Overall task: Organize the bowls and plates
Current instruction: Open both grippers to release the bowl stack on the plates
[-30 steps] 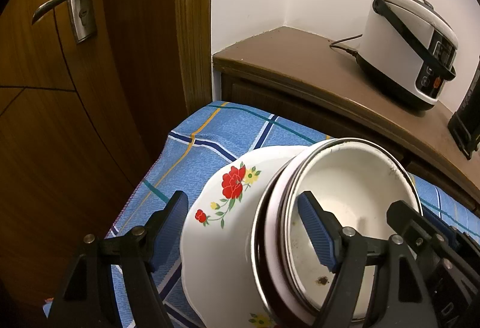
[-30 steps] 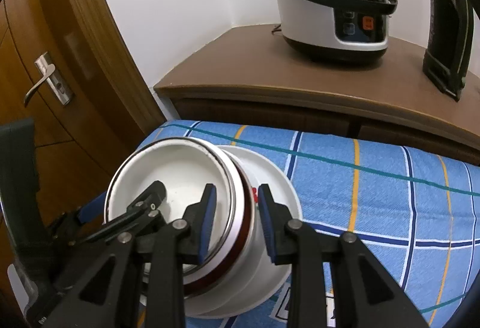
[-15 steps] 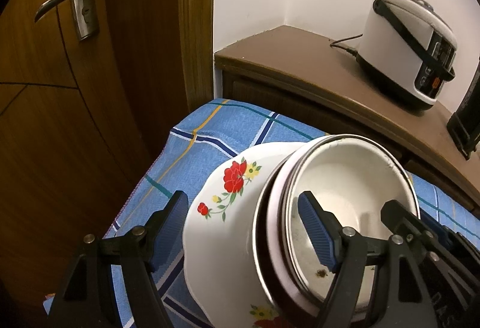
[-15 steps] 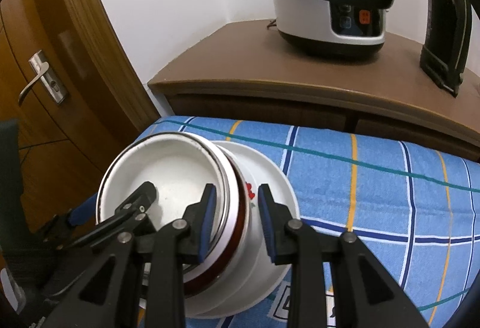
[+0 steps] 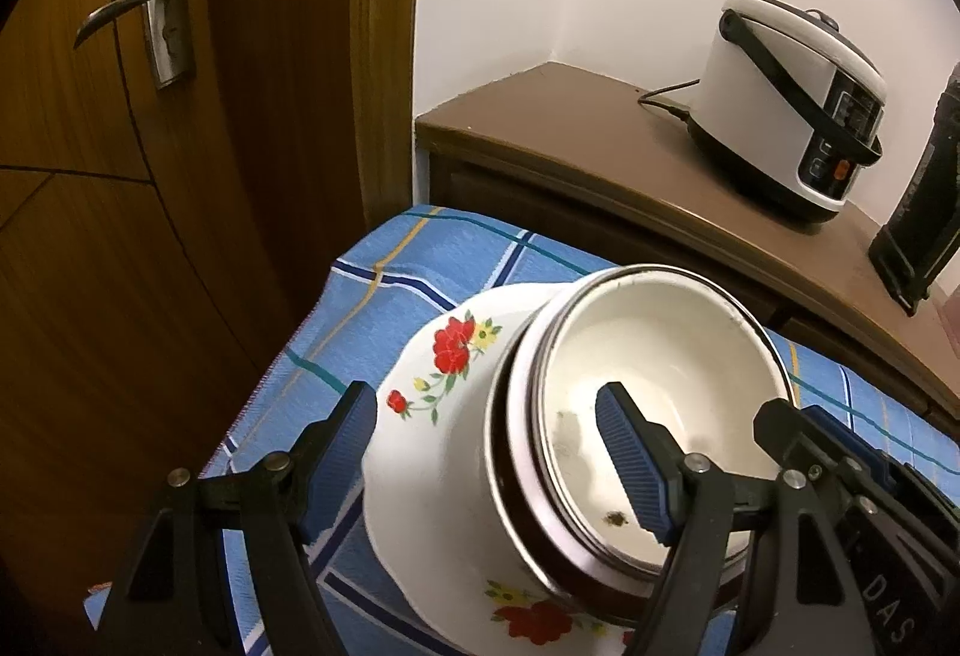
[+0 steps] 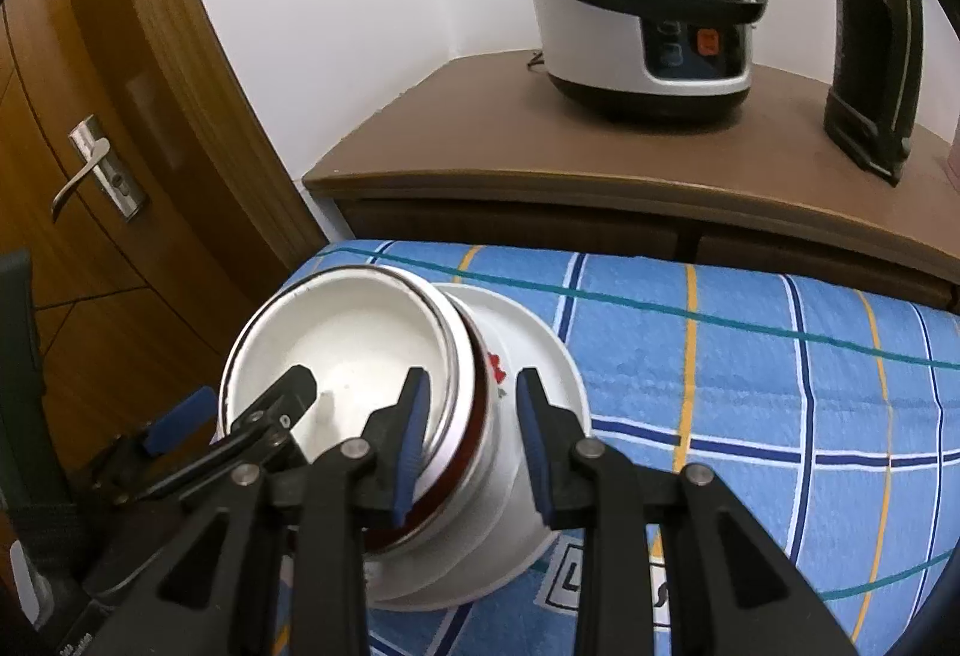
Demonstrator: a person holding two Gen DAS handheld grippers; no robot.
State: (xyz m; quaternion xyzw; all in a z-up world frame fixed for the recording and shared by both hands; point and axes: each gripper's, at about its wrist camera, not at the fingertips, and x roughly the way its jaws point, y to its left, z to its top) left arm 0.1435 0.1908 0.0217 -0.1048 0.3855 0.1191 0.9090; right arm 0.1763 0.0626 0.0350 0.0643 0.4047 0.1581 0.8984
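Lifted higher and tipped further than a second ago: nested stack of bowls, now carried over the near left corner of the blue checked tablecloth (image 5: 420,284), close to the wooden door (image 5: 120,236). Left of the stack, the left gripper (image 5: 486,446) spread wide across it, one blue pad against the outer wall of the floral bowl (image 5: 444,404), the other inside the white enamel bowl (image 5: 654,386). Stack axis tilted steeply, mouths facing back toward the cameras and slightly up, bases pointing away toward the brown cabinet (image 6: 600,176). Between the two, a dark-rimmed bowl (image 6: 474,416), nested snugly. Right of that, the right gripper (image 6: 471,440) clamped over the stack's rims, one pad inside the enamel bowl, the other on the floral bowl's outside. Farther right, on the cabinet top, a white rice cooker (image 6: 636,14) and a black kettle (image 6: 870,44), well apart from the stack.
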